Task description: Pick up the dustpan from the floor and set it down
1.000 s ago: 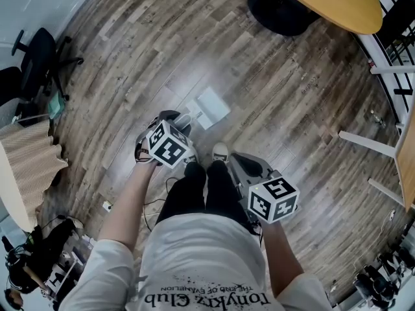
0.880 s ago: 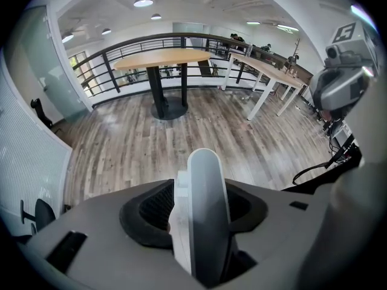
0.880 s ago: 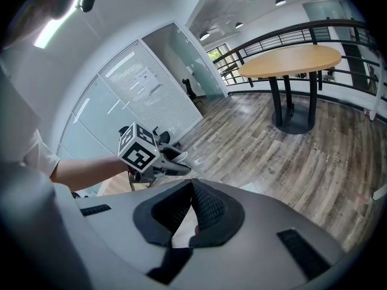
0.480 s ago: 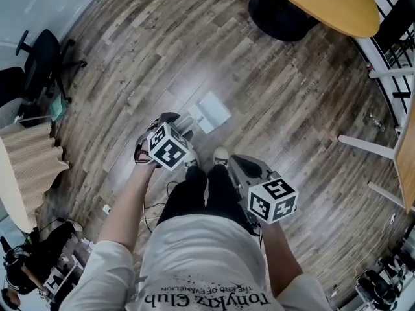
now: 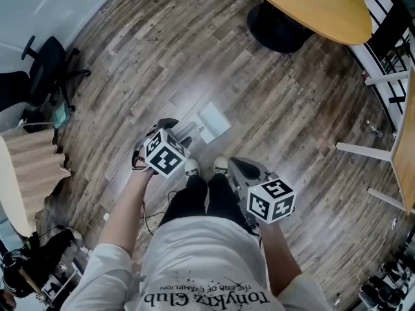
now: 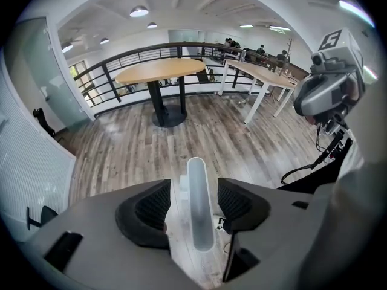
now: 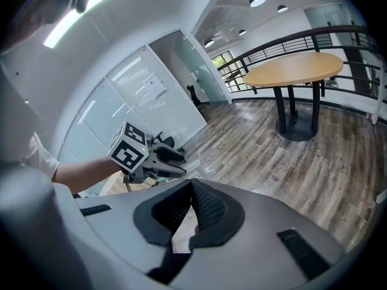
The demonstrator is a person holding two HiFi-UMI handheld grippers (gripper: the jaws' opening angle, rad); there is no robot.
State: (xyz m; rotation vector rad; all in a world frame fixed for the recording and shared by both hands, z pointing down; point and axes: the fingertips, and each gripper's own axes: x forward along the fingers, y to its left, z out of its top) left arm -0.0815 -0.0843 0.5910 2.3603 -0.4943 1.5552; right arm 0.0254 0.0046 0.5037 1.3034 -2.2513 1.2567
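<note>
1. Dustpan (image 5: 213, 120): it lies on the wood-plank floor (image 5: 292, 109), just ahead of the person's 2 shoes (image 5: 191, 167). The pale pan faces away from the person. Its handle (image 6: 199, 210) runs back toward the left gripper (image 6: 195, 203).

2. Left gripper: it points steeply down over the handle end. The jaws have just been opening and stand wide. The rounded handle rises between the 2 black ribbed pads (image 6: 151, 205), with a visible gap on each side. Neither pad presses on it, so the dustpan is not gripped.

3. Right gripper (image 7: 188, 189): it sits at the person's right side, well apart from the dustpan. Its 2 pads (image 7: 208, 207) meet at their tips. The jaws are closed together and nothing is between them. Its view looks across to the left gripper's marker cube and to the forearm (image 7: 78, 168) behind it.

4. Surroundings: a round wooden table (image 5: 311, 5) on a black pedestal base (image 5: 279, 24) stands beyond the dustpan. A black office chair (image 5: 45, 70) stands at the left, near a pale wall. White table legs (image 5: 363, 144) show at the right edge. A dark railing (image 6: 151, 47) runs behind the round table.
</note>
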